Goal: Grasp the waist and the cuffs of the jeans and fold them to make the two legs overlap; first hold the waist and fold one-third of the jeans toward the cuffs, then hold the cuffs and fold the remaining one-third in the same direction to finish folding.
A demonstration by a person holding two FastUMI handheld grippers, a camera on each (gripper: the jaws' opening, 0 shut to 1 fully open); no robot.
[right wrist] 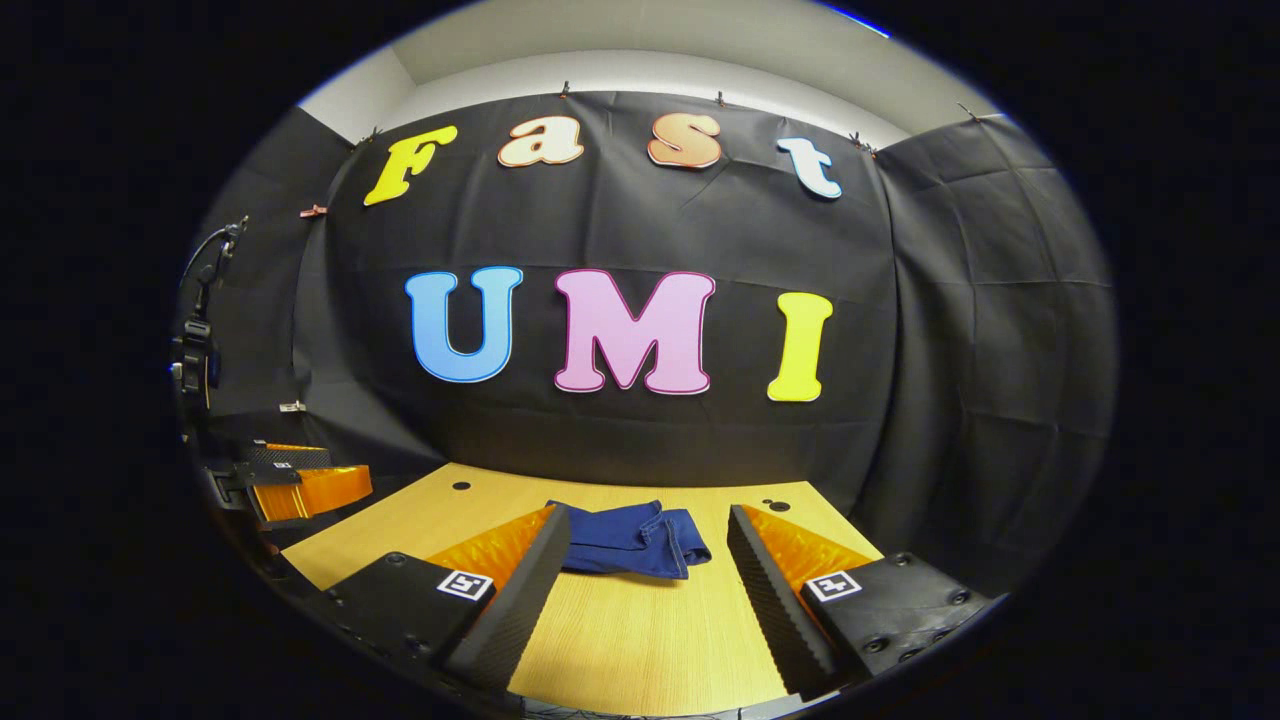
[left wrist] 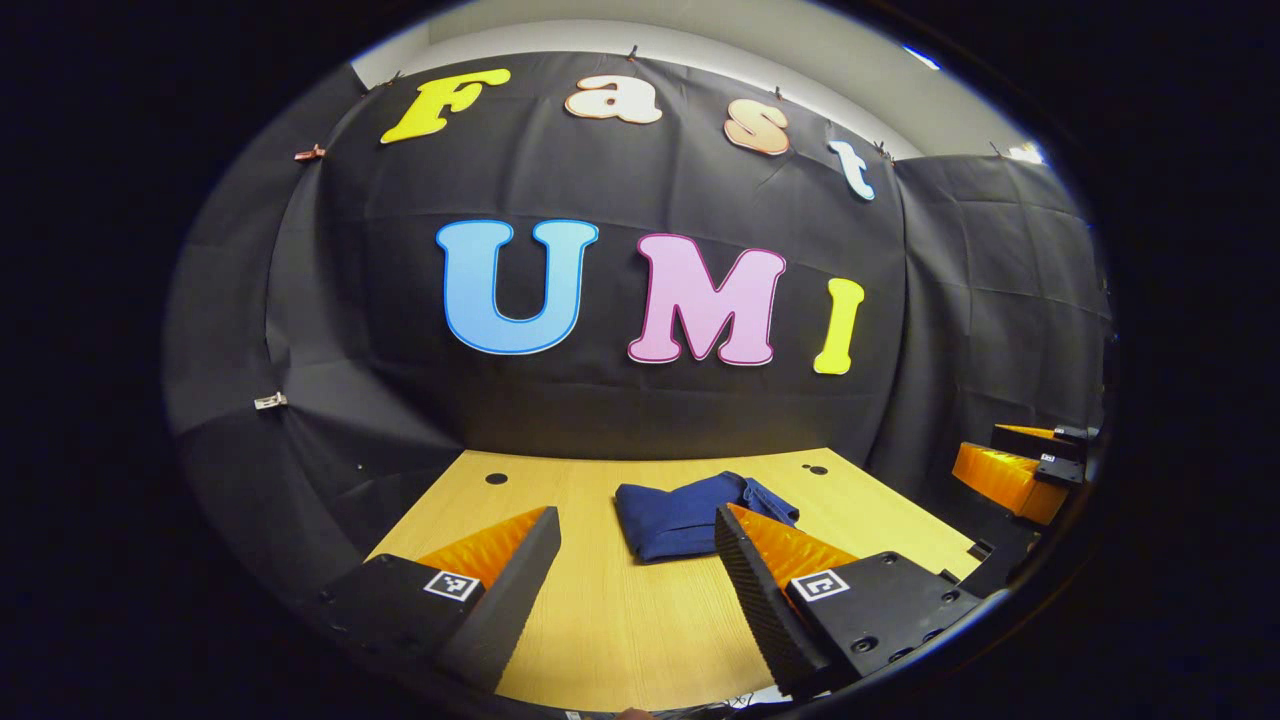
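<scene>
Dark blue jeans [left wrist: 680, 515] lie folded into a compact bundle on the wooden table [left wrist: 600, 620], toward its far side. In the right gripper view the jeans [right wrist: 632, 541] show a stitched hem at their right end. My left gripper [left wrist: 636, 520] hangs open above the table's near part, short of the bundle, with nothing between its fingers. My right gripper [right wrist: 648, 520] is open too, held back from the jeans and touching nothing. Each gripper shows far off in the other's view: the right gripper [left wrist: 1020, 462] at the right edge, the left gripper [right wrist: 290, 482] at the left edge.
The wooden table [right wrist: 640, 640] has small dark holes near its far corners [left wrist: 496, 478] [right wrist: 461, 486]. Black cloth walls close in behind and on both sides. A dark stand with cables [right wrist: 195, 350] rises at the left of the right gripper view.
</scene>
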